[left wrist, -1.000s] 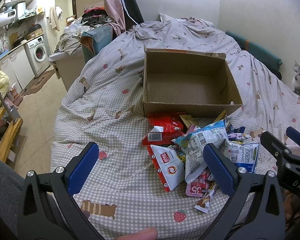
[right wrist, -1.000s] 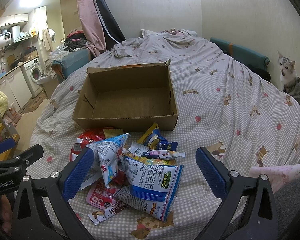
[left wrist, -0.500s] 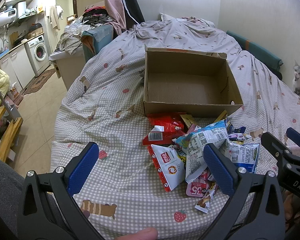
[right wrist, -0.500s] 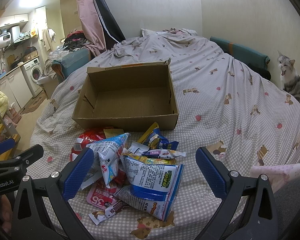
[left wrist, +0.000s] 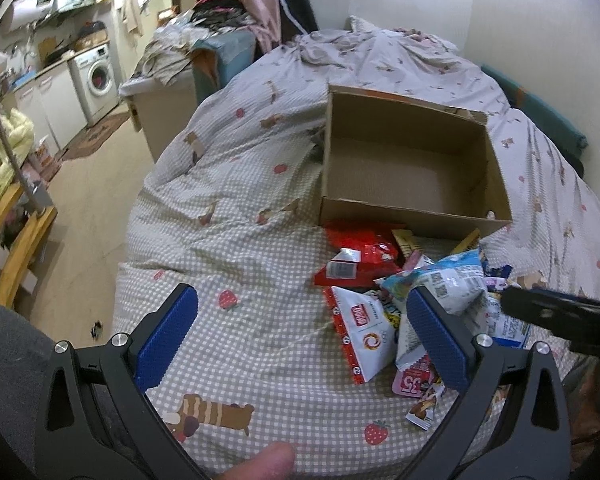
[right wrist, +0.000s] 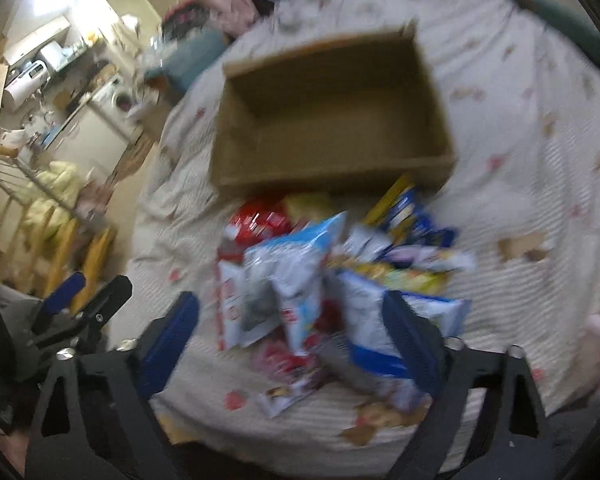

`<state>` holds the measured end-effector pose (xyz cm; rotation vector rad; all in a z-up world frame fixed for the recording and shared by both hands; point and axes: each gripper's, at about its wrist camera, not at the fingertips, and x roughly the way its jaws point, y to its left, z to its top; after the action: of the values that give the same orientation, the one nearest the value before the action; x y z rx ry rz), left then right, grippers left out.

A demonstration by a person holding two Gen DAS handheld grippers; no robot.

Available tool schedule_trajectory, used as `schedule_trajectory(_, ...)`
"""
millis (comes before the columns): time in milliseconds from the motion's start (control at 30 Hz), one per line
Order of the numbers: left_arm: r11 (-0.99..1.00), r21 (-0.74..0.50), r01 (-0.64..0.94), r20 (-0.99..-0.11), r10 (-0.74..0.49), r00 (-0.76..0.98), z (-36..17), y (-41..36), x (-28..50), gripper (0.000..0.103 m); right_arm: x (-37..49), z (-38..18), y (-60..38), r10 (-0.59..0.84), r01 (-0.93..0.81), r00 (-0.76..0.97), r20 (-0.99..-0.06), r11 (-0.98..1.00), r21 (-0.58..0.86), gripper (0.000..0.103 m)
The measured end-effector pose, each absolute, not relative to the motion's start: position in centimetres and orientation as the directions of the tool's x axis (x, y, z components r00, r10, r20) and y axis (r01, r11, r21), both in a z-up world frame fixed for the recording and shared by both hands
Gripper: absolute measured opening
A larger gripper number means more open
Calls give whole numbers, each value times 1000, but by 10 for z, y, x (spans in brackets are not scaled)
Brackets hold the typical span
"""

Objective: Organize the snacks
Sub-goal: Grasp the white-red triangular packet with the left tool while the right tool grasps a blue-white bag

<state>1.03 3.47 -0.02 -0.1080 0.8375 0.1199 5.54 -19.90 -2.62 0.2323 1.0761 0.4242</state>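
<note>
We see the snack pile (left wrist: 412, 300) heaped just in front of the empty cardboard box (left wrist: 412, 168). Our right gripper (right wrist: 292, 320), jaws spread and holding nothing, points straight at the pile and is nearer; our left gripper (left wrist: 300, 328), also spread and holding nothing, sits to its left.

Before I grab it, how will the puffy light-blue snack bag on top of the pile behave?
The light-blue snack bag looks puffed with air, so probably light and squashy. Its glossy film may slip between pads. It leans on other packets, so lifting it could shift them. Both hand-held grippers are open.
</note>
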Motion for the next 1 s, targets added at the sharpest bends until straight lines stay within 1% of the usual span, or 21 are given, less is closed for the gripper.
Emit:
schedule_trajectory(67, 986, -52, -161, -755, 67, 652, -2, 37, 12, 103, 69, -37, -186, 459, -227, 325, -827, 886, 403, 80)
schedule_trajectory(133, 984, -48, -174, -765, 75, 639, -4, 40, 13, 103, 82, -52, -173, 412, -213, 277, -868, 907, 363, 77)
schedule_trajectory(233, 979, -57, -194, -781, 77, 619, -8, 46, 14, 103, 96, -69, -162, 421, -194, 200, -885, 902, 385, 69)
schedule_trajectory(267, 977, -65, -201, -788, 73, 611, -9, 49, 16, 103, 100, -72, -164, 424, -191, 184, -887, 900, 391, 65)
schedule_trajectory(333, 973, -75, -219, -803, 72, 592, -12, 53, 18, 103, 106, -78, -159, 417, -192, 164, -894, 903, 385, 60)
schedule_trajectory(367, 971, -80, -225, -809, 69, 584, -13, 56, 19, 103, 109, -80, -159, 414, -192, 160, -896, 903, 383, 54)
schedule_trajectory(500, 967, -87, -241, -834, 62, 548, -20, 59, 22, 103, 115, -76, -164, 409, -213, 168, -897, 904, 372, 46)
schedule_trajectory(633, 964, -102, -245, -870, 32, 492, -31, 59, 30, 103, 112, -59, -177, 436, -241, 197, -878, 890, 388, 44)
schedule_trajectory(800, 970, -110, -219, -909, -8, 417, -46, 47, 44, 103, 111, -33, -207, 444, -250, 297, -845, 891, 380, 44)
schedule_trajectory(1000, 971, -140, -196, -957, -82, 280, -84, 17, 76, 102, 115, -39, -225, 457, -219, 333, -825, 888, 404, 44)
